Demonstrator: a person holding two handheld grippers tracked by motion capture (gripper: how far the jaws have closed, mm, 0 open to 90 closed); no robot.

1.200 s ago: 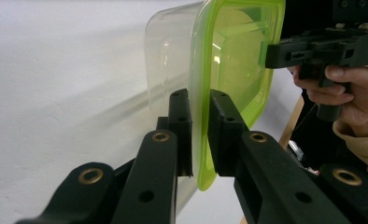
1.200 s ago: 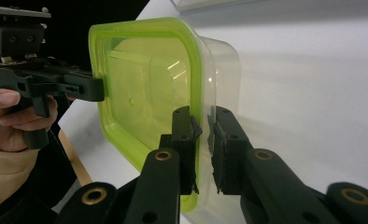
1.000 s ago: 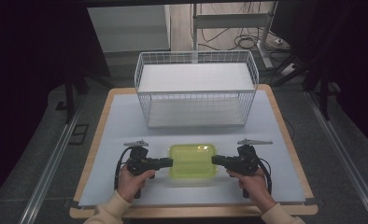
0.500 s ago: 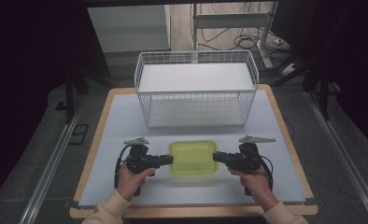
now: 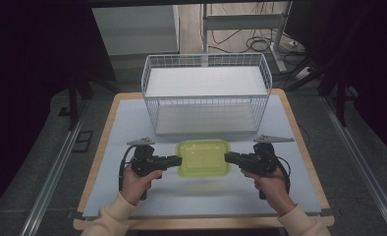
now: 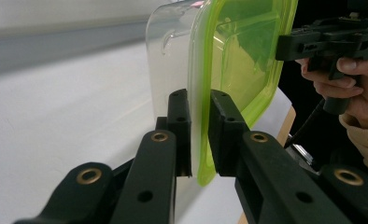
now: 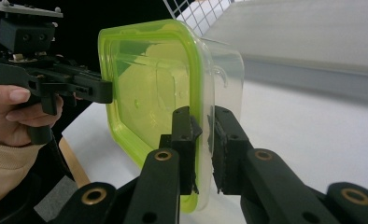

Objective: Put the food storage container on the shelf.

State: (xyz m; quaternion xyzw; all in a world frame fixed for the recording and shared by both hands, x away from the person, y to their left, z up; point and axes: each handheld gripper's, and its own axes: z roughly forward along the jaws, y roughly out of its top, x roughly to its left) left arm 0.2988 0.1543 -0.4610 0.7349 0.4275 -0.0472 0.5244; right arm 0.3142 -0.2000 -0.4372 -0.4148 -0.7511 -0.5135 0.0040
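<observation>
1. A clear food container with a green lid [image 5: 203,158] sits over the near middle of the white surface [image 5: 127,123], in front of the white wire basket [image 5: 206,93]; whether it touches the surface I cannot tell.
2. The left gripper [image 5: 178,160] is clamped on the lid's left rim; its jaws pinch the green edge.
3. The right gripper [image 5: 228,157] grips the opposite rim the same way; each hand [image 5: 138,183] holds its handle.

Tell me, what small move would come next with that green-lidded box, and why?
Probably a level lift, both hands rising together. The left gripper and right gripper each pinch an opposite edge of the green-lidded container, which seems barely clear of the table, and the wire basket stands open just beyond it.
</observation>
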